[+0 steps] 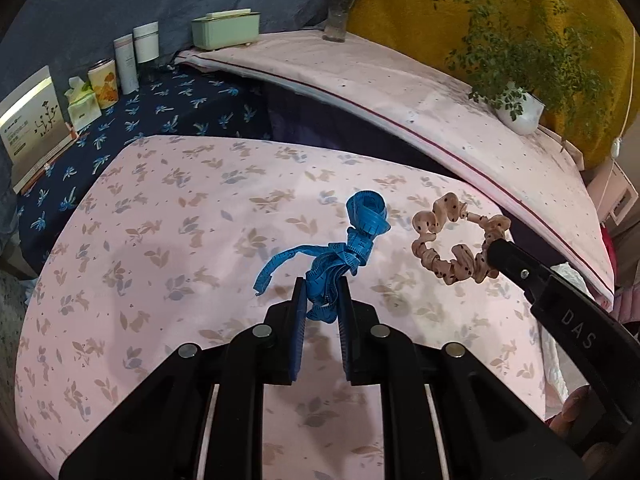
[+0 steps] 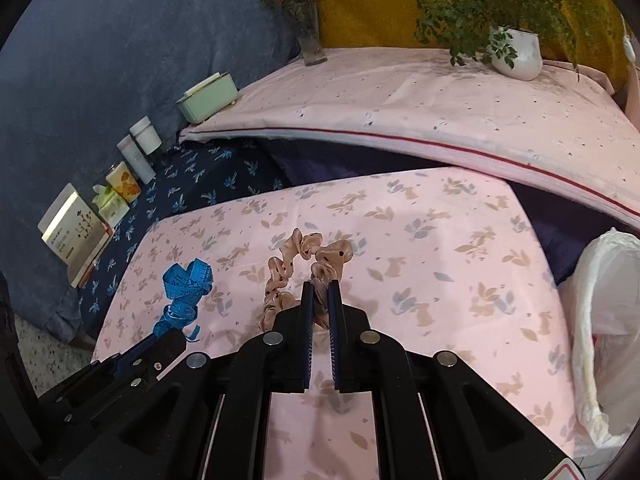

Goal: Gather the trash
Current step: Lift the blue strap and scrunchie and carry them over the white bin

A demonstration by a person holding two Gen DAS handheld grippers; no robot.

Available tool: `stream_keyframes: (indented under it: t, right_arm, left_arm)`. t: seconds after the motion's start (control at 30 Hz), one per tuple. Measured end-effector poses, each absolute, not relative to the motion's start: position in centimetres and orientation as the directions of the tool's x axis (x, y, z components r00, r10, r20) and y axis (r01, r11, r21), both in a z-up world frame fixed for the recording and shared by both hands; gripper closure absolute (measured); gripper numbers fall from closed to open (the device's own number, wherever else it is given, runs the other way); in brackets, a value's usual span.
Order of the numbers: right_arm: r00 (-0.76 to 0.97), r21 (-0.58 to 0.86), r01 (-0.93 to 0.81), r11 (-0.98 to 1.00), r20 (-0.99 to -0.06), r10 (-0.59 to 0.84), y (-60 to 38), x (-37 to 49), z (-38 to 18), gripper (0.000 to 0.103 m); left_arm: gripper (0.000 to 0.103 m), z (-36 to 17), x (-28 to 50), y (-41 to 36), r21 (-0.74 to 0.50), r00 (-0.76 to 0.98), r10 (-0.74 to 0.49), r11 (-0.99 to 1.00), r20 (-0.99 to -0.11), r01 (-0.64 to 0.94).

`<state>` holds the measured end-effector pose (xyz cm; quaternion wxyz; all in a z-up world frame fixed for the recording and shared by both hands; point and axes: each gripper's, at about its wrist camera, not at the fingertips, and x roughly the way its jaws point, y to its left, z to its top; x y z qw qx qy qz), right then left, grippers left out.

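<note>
My left gripper (image 1: pixel 322 286) is shut on a tangled blue measuring tape (image 1: pixel 352 240), held above the pink floral table cloth (image 1: pixel 160 240). The tape also shows in the right wrist view (image 2: pixel 186 284) at the tip of the left gripper (image 2: pixel 168 334). My right gripper (image 2: pixel 320 290) is shut on a beige dotted scrunchie (image 2: pixel 296 264), held just over the cloth. In the left wrist view the scrunchie (image 1: pixel 444 240) hangs from the right gripper (image 1: pixel 496 250) to the right of the tape.
A white plastic bag (image 2: pixel 608 320) stands open at the table's right edge. At the left a dark blue cloth (image 1: pixel 168 112) carries a booklet (image 1: pixel 32 128), tissue pack, tins and bottles. Behind is a pale pink bed (image 2: pixel 420 100) with a green box (image 2: pixel 208 98), flower vase and potted plant (image 2: pixel 516 52).
</note>
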<state>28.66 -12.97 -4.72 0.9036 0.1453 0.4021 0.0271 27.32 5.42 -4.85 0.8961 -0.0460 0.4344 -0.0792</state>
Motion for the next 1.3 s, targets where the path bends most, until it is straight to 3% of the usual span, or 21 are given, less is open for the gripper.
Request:
stream_keyframes:
  t: [0.7, 1.3]
  right_arm:
    - [0.763, 0.304, 0.284, 0.909, -0.646, -0.022, -31.6, 17.9, -0.5, 0.096]
    - [0.747, 0.328, 0.396, 0.858, -0.658, -0.094, -39.1, 13.1, -2.0, 0.096]
  left_arm:
    - [0.089, -0.8, 19.6, -15.3, -0.064, 0.593, -0.326, 0.906, -0.736, 0.419]
    - [0.088, -1.3, 16.1, -23.7, -0.036, 0.528, -0.389, 0.828, -0.755, 0.559]
